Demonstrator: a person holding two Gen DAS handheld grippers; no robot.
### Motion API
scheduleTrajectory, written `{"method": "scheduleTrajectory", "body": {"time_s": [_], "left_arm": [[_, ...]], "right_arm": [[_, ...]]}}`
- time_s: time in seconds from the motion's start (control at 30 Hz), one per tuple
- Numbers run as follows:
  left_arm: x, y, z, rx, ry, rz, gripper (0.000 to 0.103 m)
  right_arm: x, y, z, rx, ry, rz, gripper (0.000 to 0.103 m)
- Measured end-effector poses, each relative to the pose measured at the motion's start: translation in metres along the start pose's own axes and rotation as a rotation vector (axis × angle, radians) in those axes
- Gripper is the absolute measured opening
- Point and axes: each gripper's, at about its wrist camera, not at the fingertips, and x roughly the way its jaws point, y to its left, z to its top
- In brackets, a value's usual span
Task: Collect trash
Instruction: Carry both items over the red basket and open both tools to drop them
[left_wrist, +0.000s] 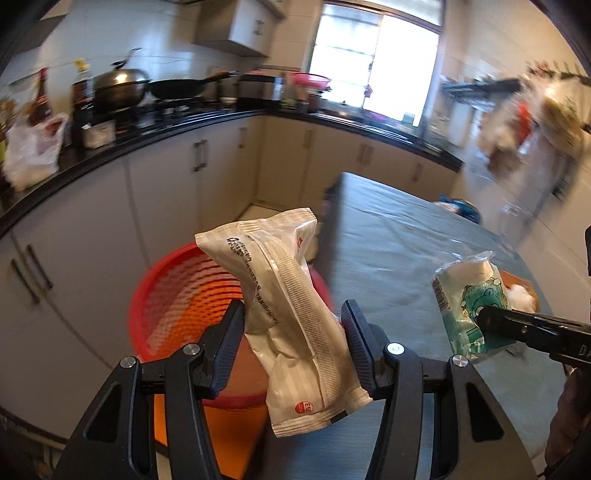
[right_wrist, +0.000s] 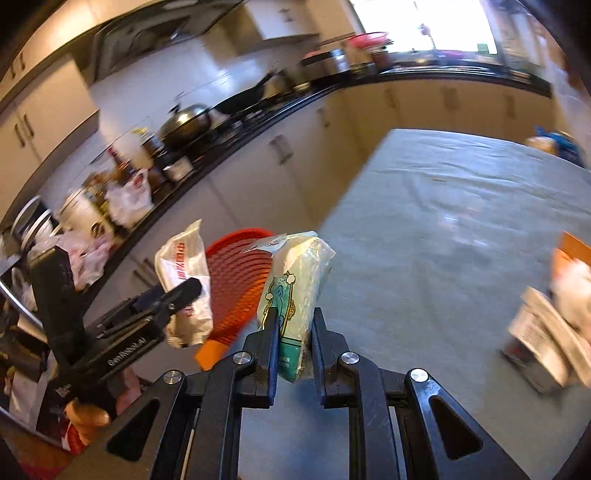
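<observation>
The left tool (left_wrist: 293, 343) grips a white snack bag (left_wrist: 291, 317) between its two pads, the bag standing nearly upright and leaning slightly left at the top. Below and behind it sits a red basket (left_wrist: 173, 295), its round rim just off the left edge of the bench (left_wrist: 399, 236). The bag hangs over the basket's right rim, near the bench edge (the basket's slotted inside shows no contents from this angle).

The right tool (right_wrist: 294, 332) is closed on a green and white tissue pack (right_wrist: 295, 291), held upright with its clear top flap pointing away from the camera. In the right wrist view the pack sits above the near left edge of the bench, with the red basket (right_wrist: 236, 280) just left of it and the left tool and its white bag (right_wrist: 184, 280) further left. The two tools are near each other but apart.

The bench wears a grey-green cloth (right_wrist: 454, 229), and most of its middle lies bare. At its right side lie an orange sheet (right_wrist: 574, 249), some white stuff and a blurred printed wrapper (right_wrist: 543, 332). A blue bundle (left_wrist: 461, 208) rests at the far right corner. Between the bench and the black kitchen counter (left_wrist: 155, 136) runs a narrow aisle of floor, where the basket stands.
</observation>
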Motion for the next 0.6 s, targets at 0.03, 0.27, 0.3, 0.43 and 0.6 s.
{"method": "scheduleTrajectory", "body": {"time_s": [0.03, 0.27, 0.3, 0.43, 0.6], "left_arm": [[0.002, 0.009, 0.000, -0.009, 0.006, 0.012, 0.053], [0.028, 0.049, -0.003, -0.068, 0.056, 0.054, 0.053], [0.032, 0.052, -0.003, -0.073, 0.064, 0.051, 0.053], [0.047, 0.062, -0.004, -0.094, 0.086, 0.058, 0.053], [0.053, 0.066, -0.008, -0.106, 0.093, 0.055, 0.054]], "right_arm": [[0.009, 0.006, 0.003, -0.009, 0.006, 0.007, 0.017], [0.079, 0.039, 0.024, -0.047, 0.074, 0.020, 0.017], [0.086, 0.039, 0.026, -0.044, 0.087, 0.021, 0.017], [0.109, 0.038, 0.027, -0.029, 0.124, 0.015, 0.019], [0.121, 0.040, 0.027, -0.032, 0.139, 0.002, 0.021]]}}
